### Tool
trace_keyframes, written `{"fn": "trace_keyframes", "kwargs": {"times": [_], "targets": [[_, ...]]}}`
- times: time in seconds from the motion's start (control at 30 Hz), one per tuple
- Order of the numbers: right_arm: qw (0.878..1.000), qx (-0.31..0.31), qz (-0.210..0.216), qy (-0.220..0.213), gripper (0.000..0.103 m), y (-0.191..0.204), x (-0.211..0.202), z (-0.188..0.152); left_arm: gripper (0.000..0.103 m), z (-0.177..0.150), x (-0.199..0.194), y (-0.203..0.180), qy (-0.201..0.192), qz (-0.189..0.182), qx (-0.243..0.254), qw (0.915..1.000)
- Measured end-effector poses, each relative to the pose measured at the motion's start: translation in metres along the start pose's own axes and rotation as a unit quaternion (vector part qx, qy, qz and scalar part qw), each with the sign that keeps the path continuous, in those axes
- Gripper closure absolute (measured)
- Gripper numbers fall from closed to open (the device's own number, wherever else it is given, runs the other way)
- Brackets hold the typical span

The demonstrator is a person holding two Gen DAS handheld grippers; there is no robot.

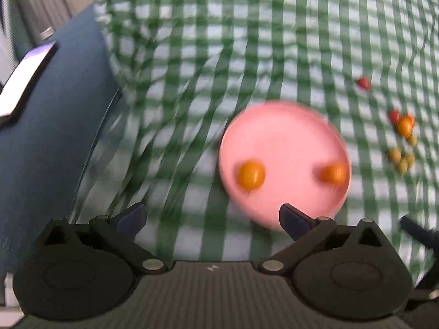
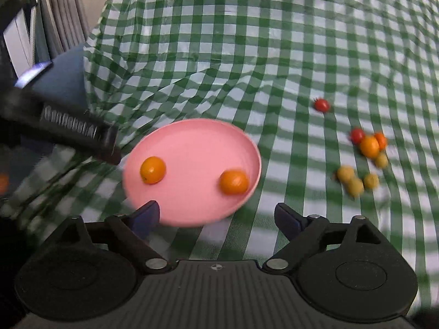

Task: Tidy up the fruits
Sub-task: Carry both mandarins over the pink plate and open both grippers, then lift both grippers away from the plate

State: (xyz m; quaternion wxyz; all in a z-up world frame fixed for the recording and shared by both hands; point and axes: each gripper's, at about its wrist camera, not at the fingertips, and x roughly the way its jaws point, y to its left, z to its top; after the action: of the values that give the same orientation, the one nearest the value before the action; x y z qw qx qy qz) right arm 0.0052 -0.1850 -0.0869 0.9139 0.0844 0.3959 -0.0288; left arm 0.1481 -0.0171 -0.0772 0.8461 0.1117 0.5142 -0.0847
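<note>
The left gripper [image 1: 211, 216] is standing wide open with nothing between its jaws; the pink plate [image 1: 285, 139] is lying just ahead of the right-hand jaw, carrying two orange fruits, one [image 1: 251, 175] ahead of the gap and one [image 1: 333, 174] beyond it to the right. The right gripper [image 2: 216, 215] is also gaping empty; the plate [image 2: 192, 142] is sitting ahead of its left-hand jaw. The loose fruit pile [image 2: 365, 161] is resting on the checked cloth [image 2: 247, 54], well off to the right.
</note>
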Motion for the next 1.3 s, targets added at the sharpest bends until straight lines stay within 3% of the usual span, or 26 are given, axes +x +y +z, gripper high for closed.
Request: {"fn": "trace_keyframes", "kwargs": {"times": [0.13, 0.27, 0.57, 0.9, 1.3], "targets": [[1.0, 0.006, -0.002, -0.008, 0.007, 0.004, -0.033, -0.013, 0.0, -0.039, -0.016, 0.002, 0.022, 0.007, -0.001, 0.9997], [0.999, 0.001, -0.02, -0.046, 0.005, 0.007, -0.065, -0.015, 0.0, -0.062, -0.03, 0.0, 0.027, 0.017, 0.002, 0.9995], [0.994, -0.006, -0.03, -0.105, 0.001, 0.015, -0.119, -0.024, 0.0, -0.092, -0.081, 0.01, -0.026, 0.016, -0.012, 0.9995], [0.99, -0.007, -0.025, -0.136, 0.001, 0.021, -0.149, -0.034, 0.0, -0.11, -0.11, 0.007, -0.047, 0.022, -0.011, 0.9986], [0.991, 0.004, -0.019, -0.135, 0.001, 0.021, -0.149, -0.039, 0.0, -0.111, -0.11, 0.004, -0.039, 0.027, -0.01, 0.9988]]}}
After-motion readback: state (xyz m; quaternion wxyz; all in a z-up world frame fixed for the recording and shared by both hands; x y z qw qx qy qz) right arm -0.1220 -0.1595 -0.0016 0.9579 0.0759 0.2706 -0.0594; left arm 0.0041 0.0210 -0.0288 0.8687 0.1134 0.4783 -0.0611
